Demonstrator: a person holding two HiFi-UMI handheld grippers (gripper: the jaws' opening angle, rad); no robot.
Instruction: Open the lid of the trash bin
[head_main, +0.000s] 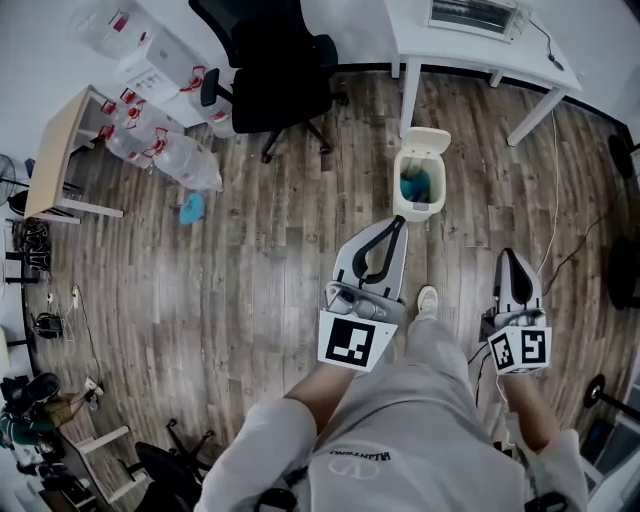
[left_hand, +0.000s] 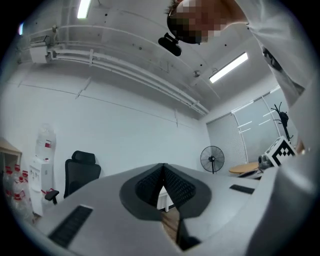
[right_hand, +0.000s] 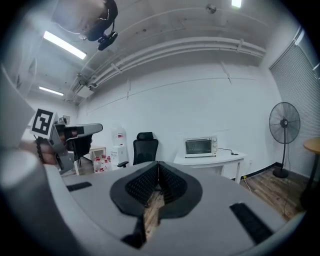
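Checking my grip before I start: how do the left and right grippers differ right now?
The left gripper is held forward, its tip pointing toward the trash bin; the right gripper hangs back beside the leg. The left sits near the middle, the right out at the side. Both are shut and empty.

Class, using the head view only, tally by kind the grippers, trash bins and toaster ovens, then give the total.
Grippers: 2 (left gripper, right gripper)
Trash bin: 1
Toaster oven: 1
Total: 4
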